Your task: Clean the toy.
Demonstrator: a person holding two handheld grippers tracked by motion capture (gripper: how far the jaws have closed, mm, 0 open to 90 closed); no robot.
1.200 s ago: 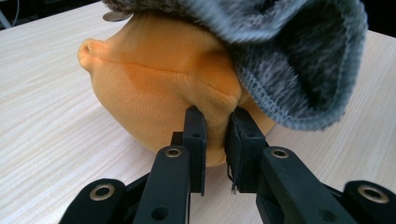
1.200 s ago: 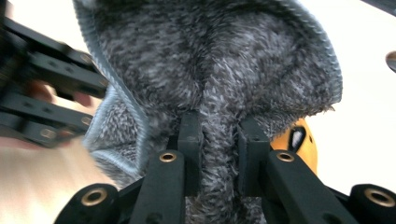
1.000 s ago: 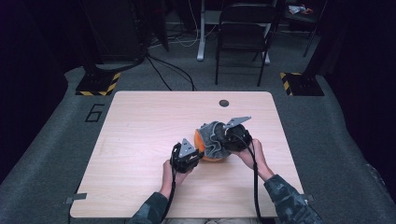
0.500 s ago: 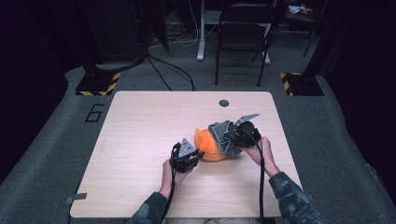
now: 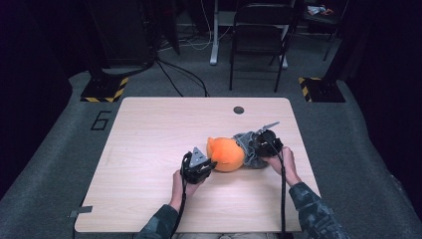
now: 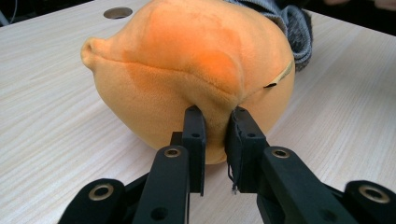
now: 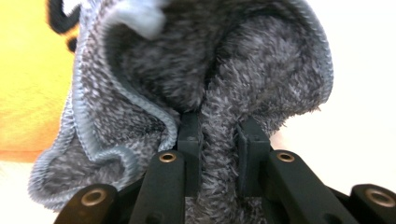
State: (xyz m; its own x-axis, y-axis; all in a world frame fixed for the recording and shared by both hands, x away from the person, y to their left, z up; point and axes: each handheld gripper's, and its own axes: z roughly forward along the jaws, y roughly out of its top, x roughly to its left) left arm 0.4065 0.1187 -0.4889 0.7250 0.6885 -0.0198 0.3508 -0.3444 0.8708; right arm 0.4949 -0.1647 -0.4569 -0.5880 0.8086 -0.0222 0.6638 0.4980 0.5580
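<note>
Two grippers pull at a plush toy and its knitted cover, right of centre on the table.

The left gripper (image 6: 214, 122) pinches the round orange plush toy (image 5: 227, 153); the right gripper (image 7: 217, 128) clamps the fuzzy grey knitted fabric (image 7: 224, 79) on the pale wooden table (image 5: 149, 129).

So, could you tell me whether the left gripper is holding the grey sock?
No, the left gripper is pinching a fold of the orange plush toy, while the grey sock lies behind the toy.
</note>
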